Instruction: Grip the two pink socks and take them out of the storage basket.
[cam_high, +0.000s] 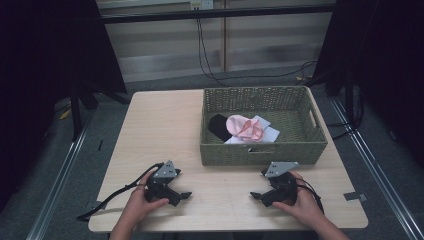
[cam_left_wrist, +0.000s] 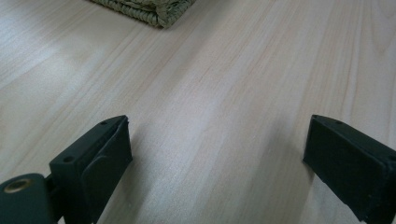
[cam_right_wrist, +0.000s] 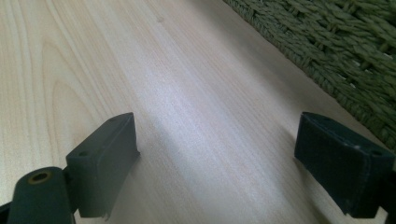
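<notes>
The bench (cam_high: 165, 125) is mostly bare pale wood, which leaves both hands room to rest near the front edge. The basket (cam_high: 292, 152) sits on the far right half of it, long side toward the person and a handle slot in its near wall — placed, I'd say, so either hand can reach in from the front.

Inside, toward the basket's left end, lies a small heap of cloth: a white piece (cam_high: 265, 131) at the bottom, a pink piece (cam_high: 244, 127) bunched on top of it, and a black piece (cam_high: 218, 126) touching the pink one on its left. They look dropped in loosely rather than folded, so picking them out or sorting them seems to be the job ahead.

The left gripper (cam_high: 184, 195) rests low on the near left of the bench, fingers (cam_left_wrist: 105, 149) spread wide with only bare wood between them. The right gripper (cam_high: 256, 195) mirrors it on the near right, just in front of the basket — its fingers (cam_right_wrist: 107, 149) also released, nothing between them, the woven wall close along one side in the right gripper view. Both point inward toward each other, a waiting pose well short of the cloth.
</notes>
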